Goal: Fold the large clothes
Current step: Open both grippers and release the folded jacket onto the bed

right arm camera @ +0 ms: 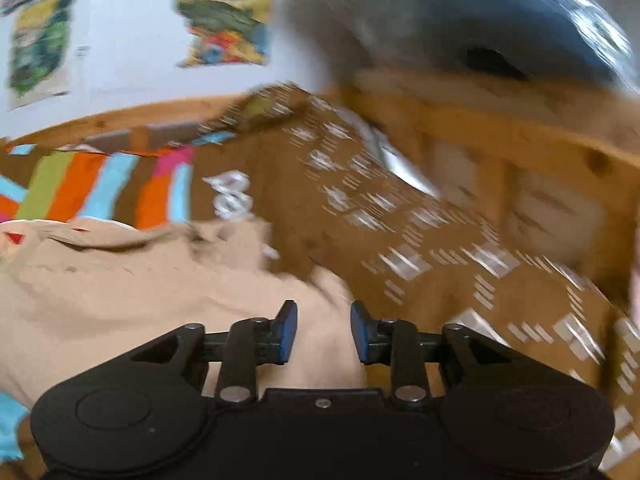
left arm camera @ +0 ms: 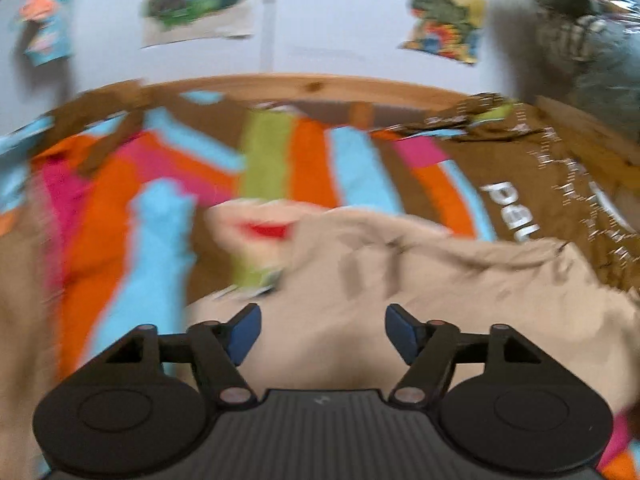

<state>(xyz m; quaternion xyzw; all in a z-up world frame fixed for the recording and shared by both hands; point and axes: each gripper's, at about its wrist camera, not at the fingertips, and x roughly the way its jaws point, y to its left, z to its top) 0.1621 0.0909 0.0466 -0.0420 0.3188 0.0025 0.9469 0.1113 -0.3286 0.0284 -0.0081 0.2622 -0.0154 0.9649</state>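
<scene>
Through the left wrist camera, the left gripper (left arm camera: 323,330) is hanging over a rumpled beige garment (left arm camera: 420,288), its blue-padded fingers (left arm camera: 245,332) standing wide apart with only air between them; the cloth is lying below and beyond the tips, not pinched. The beige garment is spreading across the lower middle and right of the view, creased, with a small red patch (left arm camera: 269,230) showing near its far edge. It is lying on a striped bedspread (left arm camera: 132,216) in orange, sky blue, pink, lime and brown, which is running away toward a wooden bed frame (left arm camera: 304,86). To the right, a brown cover (left arm camera: 532,184) with white lettering and small white marks is sitting beside the stripes. On the pale wall (left arm camera: 320,16) behind, colourful posters (left arm camera: 196,0) are hanging. Everything is smeared by blur.

Through the right wrist camera, the right gripper (right arm camera: 324,330) is sitting with its fingers (right arm camera: 289,330) partly open, a narrower gap than the left one, and nothing is clamped between the pads. The beige garment (right arm camera: 120,292) is filling the lower left, its right edge lying under the gripper. The brown cover (right arm camera: 360,208) is taking up the centre and right, the striped bedspread (right arm camera: 92,188) is showing at the left, and the wooden bed frame (right arm camera: 500,128) is rising at the right, below a blurred blue-grey shape (right arm camera: 500,12) that I cannot identify
</scene>
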